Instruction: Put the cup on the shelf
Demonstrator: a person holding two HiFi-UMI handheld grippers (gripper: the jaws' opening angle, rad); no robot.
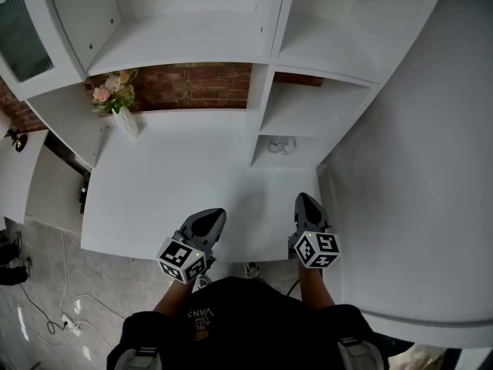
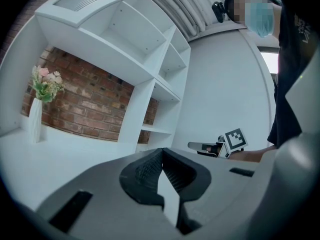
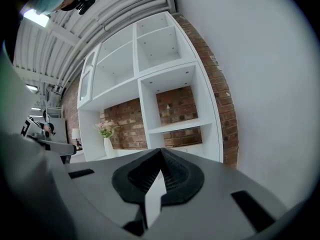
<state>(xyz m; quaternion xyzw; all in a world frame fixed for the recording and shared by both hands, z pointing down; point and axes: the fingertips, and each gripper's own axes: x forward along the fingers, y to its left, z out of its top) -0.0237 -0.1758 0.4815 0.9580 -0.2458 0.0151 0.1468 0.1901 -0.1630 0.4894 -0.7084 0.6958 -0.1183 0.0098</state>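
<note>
The cup [image 1: 281, 144], a clear one, is seen standing inside the lowest compartment of the shelf [image 1: 308, 114], ahead of the right tongs [image 1: 305, 201] and well apart from them. The task is therefore judged to be done or all but done: the cup rests on the shelf board and nothing is held.

Both pairs of tongs are shown closed and empty. In the left gripper view the ribbed pads of the left tongs [image 1: 211, 216] meet at their tips with nothing between them, and the same is seen of the right tongs in the right gripper view. Both are held low over the near edge of the table [image 1: 169, 183], close to the person's body. What may be left is judged to be no more than a check that the cup stands steady.

The cup is small and transparent in the head view, so its exact shape and whether it is upright cannot be settled. In both gripper views it cannot be made out, the lowest compartment being largely masked by the tongs' own bodies. A vase [image 1: 125, 120] with flowers stands ahead of the left tongs, well apart.
</note>
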